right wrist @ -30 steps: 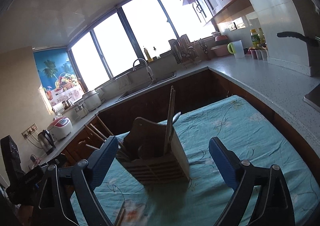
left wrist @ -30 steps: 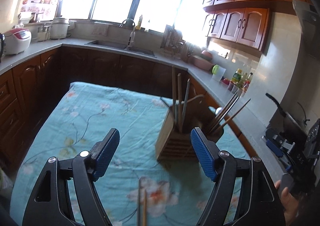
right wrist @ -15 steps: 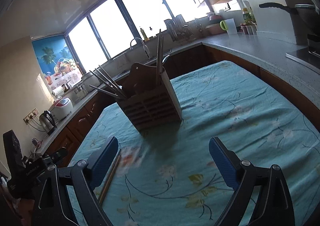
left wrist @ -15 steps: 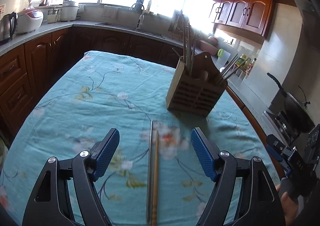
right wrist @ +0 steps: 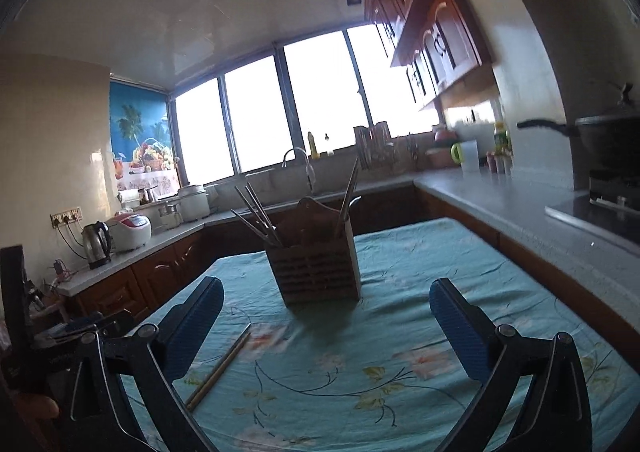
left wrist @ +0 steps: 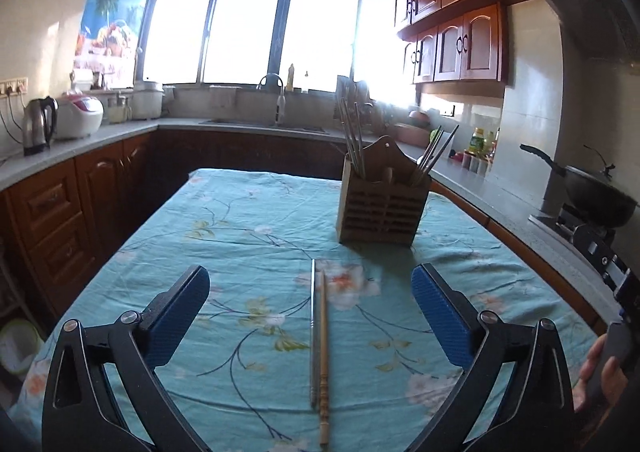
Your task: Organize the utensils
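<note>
kitchen with wooden cabinets (left wrist: 456, 48), grey counter (left wrist: 500, 208) and bright windows (left wrist: 248, 28). floral teal tablecloth (left wrist: 240, 236) covers the table. wooden utensil holder (left wrist: 382, 212) stands on it with chopsticks upright in it. metal chopstick (left wrist: 313, 328) and wooden chopstick (left wrist: 323, 356) lie side by side before the left gripper (left wrist: 310, 316). left gripper and right gripper (right wrist: 326, 328) jaws just widened, empty.

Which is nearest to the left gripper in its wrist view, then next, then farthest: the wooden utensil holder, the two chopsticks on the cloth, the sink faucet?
1. The chopsticks, lying side by side on the cloth ahead of the open left gripper.
2. The wooden utensil holder, farther up the table, slightly right.
3. The sink faucet, on the far counter under the window.
</note>
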Available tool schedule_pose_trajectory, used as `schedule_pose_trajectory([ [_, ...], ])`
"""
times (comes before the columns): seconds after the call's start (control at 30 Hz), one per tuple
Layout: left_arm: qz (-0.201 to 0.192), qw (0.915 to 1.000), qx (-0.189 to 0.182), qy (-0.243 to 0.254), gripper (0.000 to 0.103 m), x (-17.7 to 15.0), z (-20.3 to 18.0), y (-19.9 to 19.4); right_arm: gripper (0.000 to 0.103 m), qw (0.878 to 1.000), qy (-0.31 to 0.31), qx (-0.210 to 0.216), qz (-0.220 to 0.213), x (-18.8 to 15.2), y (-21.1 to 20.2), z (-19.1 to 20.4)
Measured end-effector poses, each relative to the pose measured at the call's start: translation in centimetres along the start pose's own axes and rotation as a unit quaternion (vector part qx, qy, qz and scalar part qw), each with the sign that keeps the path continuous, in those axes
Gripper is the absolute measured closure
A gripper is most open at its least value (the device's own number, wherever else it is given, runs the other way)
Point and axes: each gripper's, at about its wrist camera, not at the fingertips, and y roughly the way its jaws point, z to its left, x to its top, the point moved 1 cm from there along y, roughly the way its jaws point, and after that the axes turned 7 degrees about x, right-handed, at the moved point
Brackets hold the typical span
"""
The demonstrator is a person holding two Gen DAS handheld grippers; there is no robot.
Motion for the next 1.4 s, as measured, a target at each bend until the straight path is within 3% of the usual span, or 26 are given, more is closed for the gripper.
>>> schedule_pose_trajectory([
  [0.37,0.016,0.9996,0.023,0.009,0.000,-3.0,-0.2,0.7,0.000,0.999,-0.036,-0.031,0.010,-4.0,-0.8,0.1],
  [0.57,-0.002,0.9994,0.032,0.014,0.000,-3.7,-0.4,-0.1,0.000,0.999,-0.040,-0.034,0.004,-4.5,-1.3,0.2],
  [1.4,0.004,0.9990,0.032,0.031,0.000,-5.0,-1.1,-0.8,0.000,0.999,-0.030,-0.036,0.010,-6.1,-2.2,0.1],
])
